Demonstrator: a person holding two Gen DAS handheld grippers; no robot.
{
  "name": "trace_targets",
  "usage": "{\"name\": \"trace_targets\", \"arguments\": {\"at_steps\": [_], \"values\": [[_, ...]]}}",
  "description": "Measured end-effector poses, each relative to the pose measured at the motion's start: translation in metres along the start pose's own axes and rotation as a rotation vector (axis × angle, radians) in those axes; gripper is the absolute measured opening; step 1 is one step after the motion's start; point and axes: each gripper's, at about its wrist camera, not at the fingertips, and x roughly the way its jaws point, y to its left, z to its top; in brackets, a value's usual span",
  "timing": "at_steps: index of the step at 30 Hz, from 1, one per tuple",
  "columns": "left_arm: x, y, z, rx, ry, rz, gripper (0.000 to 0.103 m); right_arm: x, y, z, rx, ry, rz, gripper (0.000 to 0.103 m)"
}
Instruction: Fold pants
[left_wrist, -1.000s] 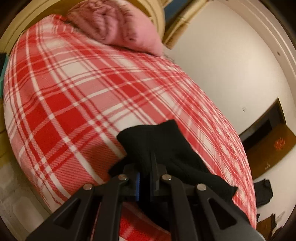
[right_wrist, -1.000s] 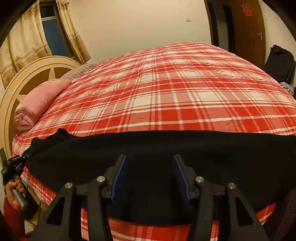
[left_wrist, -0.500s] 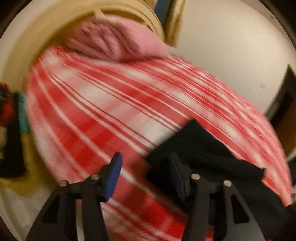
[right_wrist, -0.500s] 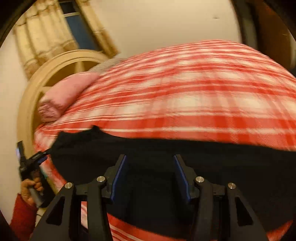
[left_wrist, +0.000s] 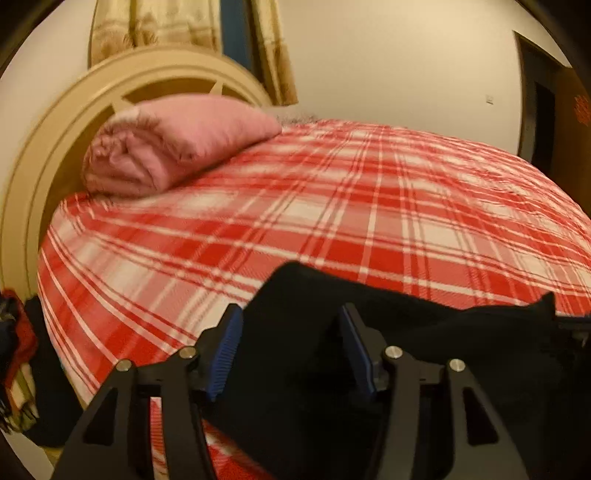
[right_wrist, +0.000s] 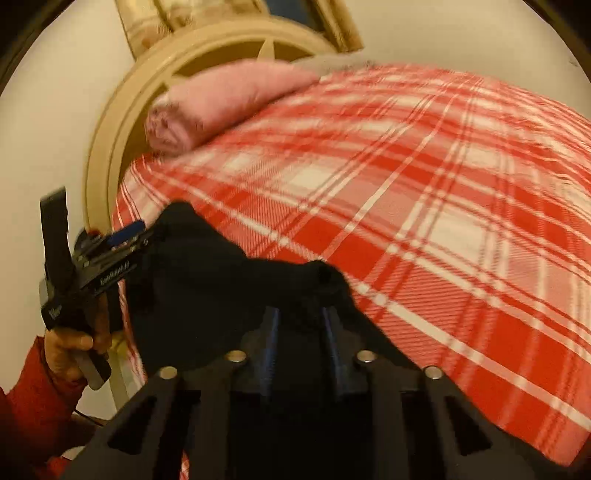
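Black pants (left_wrist: 406, 332) lie along the near edge of the red plaid bed (left_wrist: 369, 221). My left gripper (left_wrist: 290, 317) hovers over their end, jaws opening; the cloth lies loose between the blue pads, which do not press it. In the right wrist view the left gripper (right_wrist: 142, 240) sits at the pants' (right_wrist: 207, 277) left end, held by a hand (right_wrist: 70, 343) in a red sleeve. My right gripper (right_wrist: 300, 314) is over the pants, jaws closing on a raised bunch of black cloth between the pads.
A folded pink blanket (left_wrist: 177, 147) rests against the round cream headboard (left_wrist: 55, 147). Dark and red clothes (left_wrist: 18, 350) hang beside the bed at the left. A dark doorway (left_wrist: 546, 110) stands at the far right, past the plaid cover.
The left gripper let go of the pants' end, opened and rolled upright. The right gripper swept left along the pants toward the headboard end, and its jaws narrowed on the cloth.
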Motion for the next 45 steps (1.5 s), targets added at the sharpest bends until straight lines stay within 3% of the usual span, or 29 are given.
{"name": "trace_targets", "arguments": {"at_steps": [2, 5, 7, 8, 9, 11, 16, 19, 24, 26, 28, 31, 35, 38, 41, 45], "values": [[0.007, 0.005, -0.004, -0.031, 0.008, 0.0, 0.069, 0.004, -0.003, 0.0, -0.009, -0.002, -0.042, 0.024], [0.012, 0.01, -0.007, -0.075, 0.006, 0.014, 0.086, 0.006, -0.009, 0.0, 0.015, -0.01, -0.024, 0.024], [0.016, 0.01, -0.007, -0.108, 0.016, 0.003, 0.09, 0.009, -0.008, 0.001, -0.013, -0.007, -0.025, 0.024], [0.018, 0.013, -0.007, -0.127, 0.023, -0.003, 0.093, 0.009, -0.006, 0.002, -0.041, -0.002, -0.028, 0.017], [0.019, 0.014, -0.008, -0.138, 0.025, -0.004, 0.094, 0.009, -0.003, 0.002, -0.05, 0.004, -0.023, 0.009], [0.019, 0.014, -0.01, -0.137, 0.021, 0.0, 0.096, 0.008, -0.001, 0.007, -0.054, 0.01, -0.025, 0.008], [0.021, 0.015, -0.012, -0.143, 0.019, 0.02, 0.103, 0.011, -0.014, 0.025, -0.006, -0.029, -0.061, 0.007], [0.023, 0.017, -0.012, -0.159, 0.025, 0.014, 0.103, 0.025, -0.015, 0.019, -0.029, -0.03, -0.064, 0.008], [0.022, 0.022, -0.009, -0.195, 0.054, -0.005, 0.103, -0.008, -0.021, 0.013, 0.084, -0.1, -0.058, 0.011], [0.013, 0.019, -0.004, -0.178, 0.036, 0.009, 0.101, -0.043, -0.02, 0.002, 0.105, -0.198, -0.108, 0.011], [0.004, 0.01, 0.0, -0.138, -0.001, 0.001, 0.101, -0.076, -0.02, -0.02, 0.11, -0.241, -0.173, 0.012], [0.007, -0.007, 0.008, -0.075, -0.004, -0.03, 0.101, -0.109, -0.036, -0.058, 0.166, -0.235, -0.287, 0.012], [0.03, -0.023, 0.014, -0.056, 0.091, -0.003, 0.102, -0.129, -0.067, -0.102, 0.25, -0.165, -0.405, 0.012], [0.038, -0.018, 0.014, -0.109, 0.118, 0.023, 0.103, -0.141, -0.077, -0.137, 0.277, -0.185, -0.389, 0.012], [0.043, -0.004, 0.014, -0.197, 0.157, 0.07, 0.103, -0.148, -0.073, -0.151, 0.251, -0.19, -0.432, 0.012], [0.038, -0.01, 0.005, -0.221, 0.112, 0.13, 0.103, -0.15, -0.069, -0.162, 0.264, -0.233, -0.45, 0.012]]}}
